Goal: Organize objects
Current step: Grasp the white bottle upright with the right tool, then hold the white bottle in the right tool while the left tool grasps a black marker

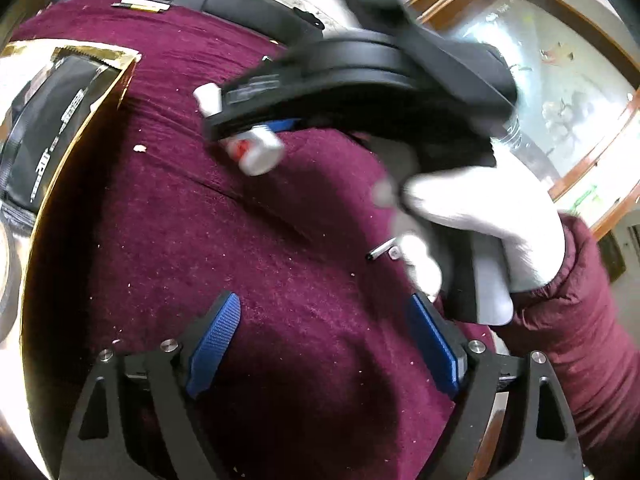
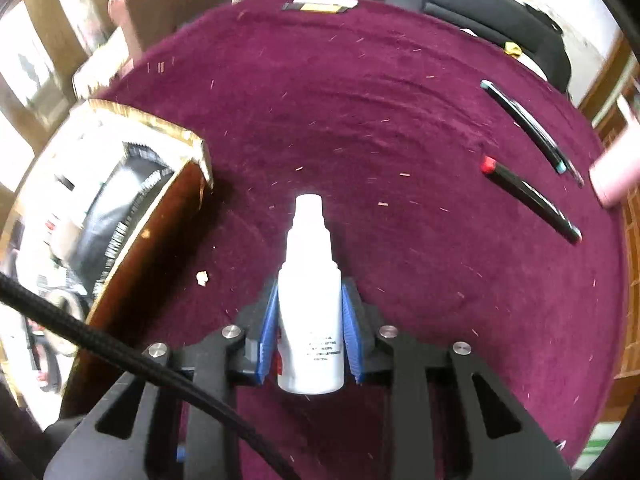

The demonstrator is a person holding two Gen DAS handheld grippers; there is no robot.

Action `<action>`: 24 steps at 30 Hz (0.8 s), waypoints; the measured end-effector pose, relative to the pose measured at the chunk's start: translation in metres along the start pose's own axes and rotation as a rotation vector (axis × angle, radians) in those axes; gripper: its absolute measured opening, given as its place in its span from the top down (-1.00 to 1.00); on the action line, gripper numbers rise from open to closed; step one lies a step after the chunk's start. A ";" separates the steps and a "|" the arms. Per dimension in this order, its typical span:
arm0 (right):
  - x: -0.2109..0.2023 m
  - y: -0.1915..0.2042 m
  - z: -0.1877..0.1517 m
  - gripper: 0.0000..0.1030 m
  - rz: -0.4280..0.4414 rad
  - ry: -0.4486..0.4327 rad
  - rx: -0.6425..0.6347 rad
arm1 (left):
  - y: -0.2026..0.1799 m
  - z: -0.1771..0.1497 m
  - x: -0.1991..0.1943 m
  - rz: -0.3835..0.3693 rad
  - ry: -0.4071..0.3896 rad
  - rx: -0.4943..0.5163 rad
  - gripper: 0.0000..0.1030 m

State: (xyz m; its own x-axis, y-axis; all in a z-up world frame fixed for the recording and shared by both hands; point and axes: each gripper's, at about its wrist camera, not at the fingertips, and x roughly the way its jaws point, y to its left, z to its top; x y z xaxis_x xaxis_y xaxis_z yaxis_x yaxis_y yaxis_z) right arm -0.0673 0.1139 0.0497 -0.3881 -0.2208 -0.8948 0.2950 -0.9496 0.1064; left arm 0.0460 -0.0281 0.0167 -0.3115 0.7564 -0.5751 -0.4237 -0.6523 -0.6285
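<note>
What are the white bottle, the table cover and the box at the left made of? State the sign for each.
White bottle: likely plastic, smooth, faintly glossy, with printed text. Table cover: maroon fabric with a short nap, holding lint and soft creases. Box: perhaps gold-foiled card; its rim is shiny and sharp-edged.

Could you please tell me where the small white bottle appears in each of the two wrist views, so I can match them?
Left wrist view: the white bottle sits above centre, blurred, clamped in the right tool that reaches in from the upper right.
Right wrist view: the bottle stands at lower centre, between the blue pads, cap pointing away.
Shared landmark: the gold-edged box at the left, on the maroon cloth.
</note>
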 end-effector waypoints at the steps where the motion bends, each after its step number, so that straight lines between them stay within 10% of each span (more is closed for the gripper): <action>1: -0.011 -0.012 -0.004 0.47 0.030 -0.025 0.037 | 0.001 0.000 -0.001 -0.008 -0.002 -0.007 -0.57; 9: -0.102 -0.118 -0.093 0.47 0.209 -0.246 0.302 | -0.024 0.010 0.002 0.034 0.026 0.075 -0.56; 14: -0.118 -0.179 -0.152 0.47 0.305 -0.364 0.506 | -0.062 0.017 0.026 0.082 0.069 0.244 -0.06; 24: -0.116 -0.240 -0.218 0.45 0.416 -0.460 0.695 | -0.136 0.035 0.113 0.129 0.208 0.527 0.02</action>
State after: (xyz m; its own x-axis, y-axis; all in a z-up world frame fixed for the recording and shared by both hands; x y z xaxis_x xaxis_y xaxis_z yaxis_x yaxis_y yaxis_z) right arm 0.0970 0.4163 0.0336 -0.7200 -0.4986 -0.4827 -0.0438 -0.6616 0.7486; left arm 0.0388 0.1475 0.0552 -0.2374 0.6120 -0.7544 -0.7762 -0.5864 -0.2315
